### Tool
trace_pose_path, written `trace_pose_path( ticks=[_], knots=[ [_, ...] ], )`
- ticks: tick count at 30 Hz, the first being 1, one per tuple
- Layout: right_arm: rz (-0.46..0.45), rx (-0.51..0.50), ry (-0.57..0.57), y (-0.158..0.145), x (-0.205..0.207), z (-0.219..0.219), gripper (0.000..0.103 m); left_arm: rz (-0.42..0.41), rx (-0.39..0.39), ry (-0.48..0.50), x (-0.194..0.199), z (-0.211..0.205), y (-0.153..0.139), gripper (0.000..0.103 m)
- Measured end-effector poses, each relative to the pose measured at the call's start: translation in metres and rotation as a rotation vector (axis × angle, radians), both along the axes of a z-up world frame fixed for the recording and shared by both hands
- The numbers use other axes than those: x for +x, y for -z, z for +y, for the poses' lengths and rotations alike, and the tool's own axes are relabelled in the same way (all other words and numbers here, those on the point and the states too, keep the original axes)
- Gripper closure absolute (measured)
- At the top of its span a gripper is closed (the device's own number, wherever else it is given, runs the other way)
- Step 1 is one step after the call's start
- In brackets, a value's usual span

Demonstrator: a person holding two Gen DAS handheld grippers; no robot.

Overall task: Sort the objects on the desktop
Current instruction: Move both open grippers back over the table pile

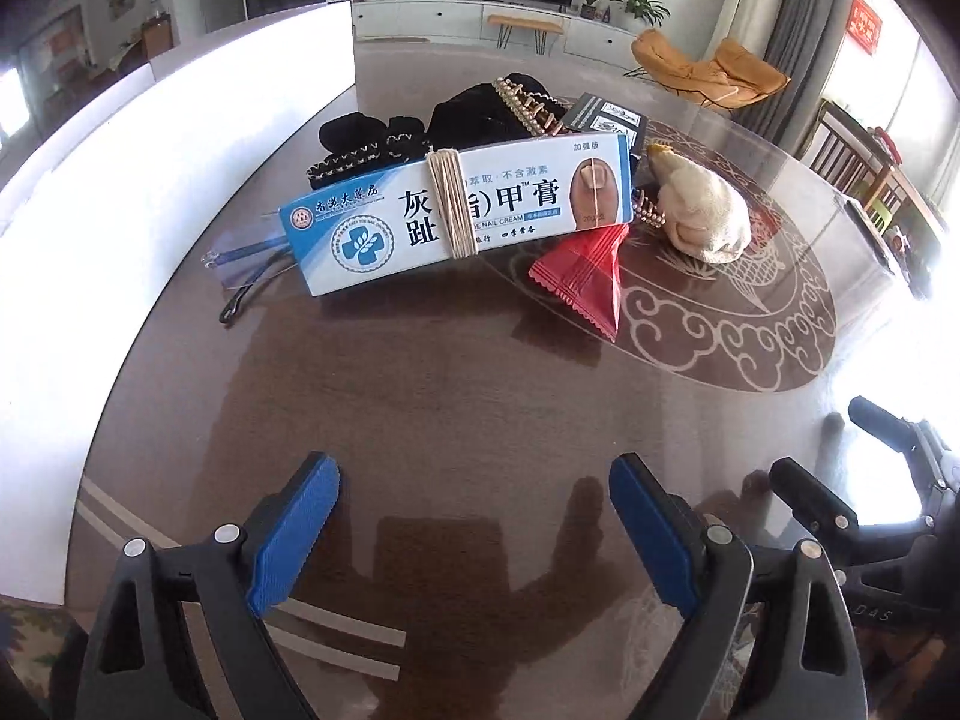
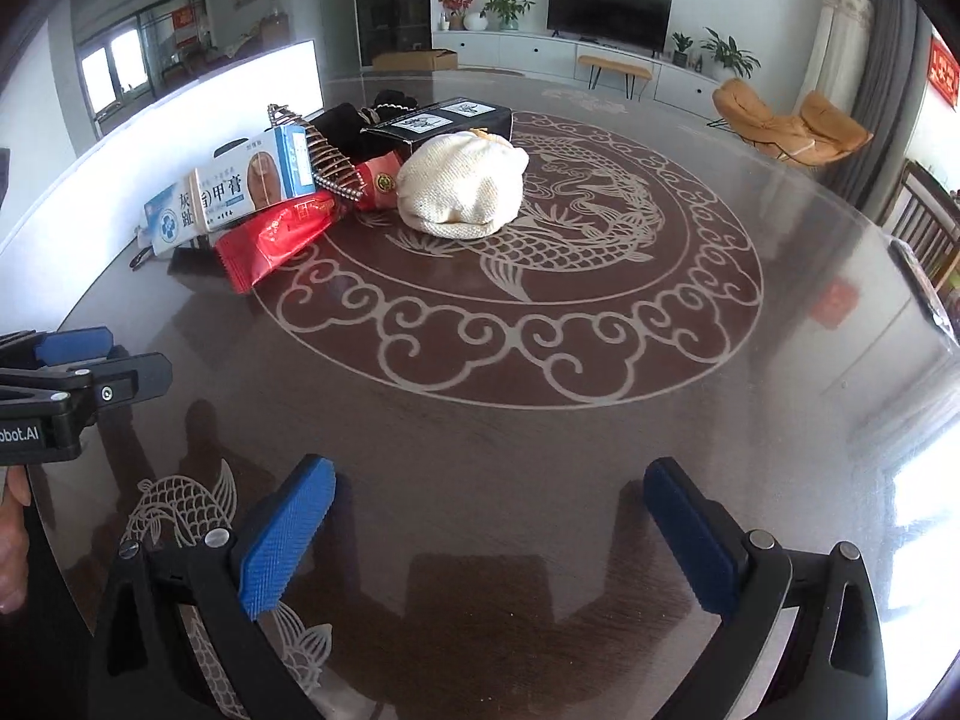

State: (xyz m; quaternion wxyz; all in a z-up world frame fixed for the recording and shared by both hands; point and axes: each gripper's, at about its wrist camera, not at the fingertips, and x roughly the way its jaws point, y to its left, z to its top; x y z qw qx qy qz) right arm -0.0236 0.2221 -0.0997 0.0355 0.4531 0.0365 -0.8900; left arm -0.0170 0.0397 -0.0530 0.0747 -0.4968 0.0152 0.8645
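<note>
Blue pads frame my left wrist view: the left gripper (image 1: 471, 531) is spread wide, nothing between its fingers, above bare glass tabletop (image 1: 456, 396). Straight ahead of it sits the pile, and the nearest piece is the nail cream box (image 1: 456, 213), its long axis running across my fingers, left to right, with a bundle of toothpicks (image 1: 451, 204) lying over its middle. A red sachet (image 1: 585, 273) pokes out ahead and slightly right; a cream cloth pouch (image 1: 708, 213) sits further right.

From the right wrist view, the right gripper (image 2: 489, 531) is also released and empty, and the whole pile lies ahead and well to its left, beyond the left gripper (image 2: 78, 360). I judge the left hand nearer. This view alone shows the black box (image 2: 444, 120) behind the pouch clearly, and a second red packet (image 2: 378, 180).
</note>
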Motion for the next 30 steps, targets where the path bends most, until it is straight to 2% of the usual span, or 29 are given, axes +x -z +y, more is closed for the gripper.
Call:
trace_pose_path(
  ticks=[5, 8, 30],
  knots=[
    [-0.009, -0.023, 0.004, 0.001, -0.002, 0.001, 0.000, 0.016, -0.056, 0.000, 0.001, 0.008, 0.006, 0.009],
    [-0.009, -0.021, 0.004, 0.002, -0.003, 0.000, 0.000, 0.004, -0.043, 0.002, -0.005, 0.004, 0.007, 0.000],
    [-0.009, -0.022, 0.004, 0.002, -0.005, -0.001, 0.000, 0.014, -0.059, -0.017, -0.005, 0.001, 0.006, 0.000]
  ],
)
